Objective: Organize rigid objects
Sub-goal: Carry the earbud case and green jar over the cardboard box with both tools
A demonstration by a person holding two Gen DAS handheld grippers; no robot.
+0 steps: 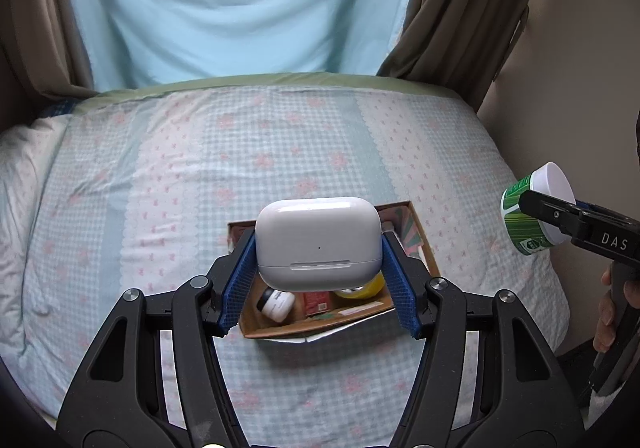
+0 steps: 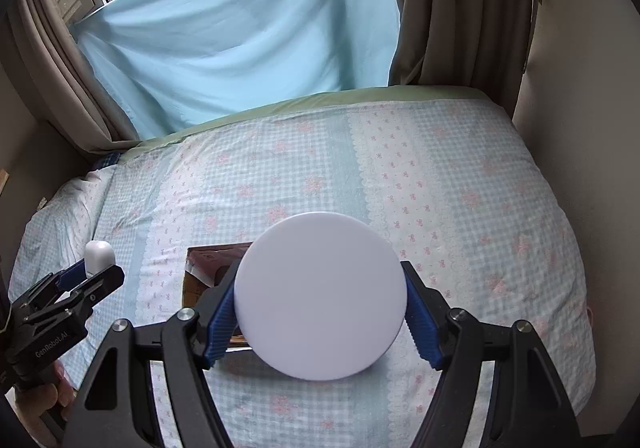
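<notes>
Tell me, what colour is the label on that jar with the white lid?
Green with white markings on the jar, clearest in the left wrist view.

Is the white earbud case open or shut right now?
Shut. The earbud case shows only a thin unbroken lid seam, with no gap, as the left gripper holds it above the cardboard box.
</notes>
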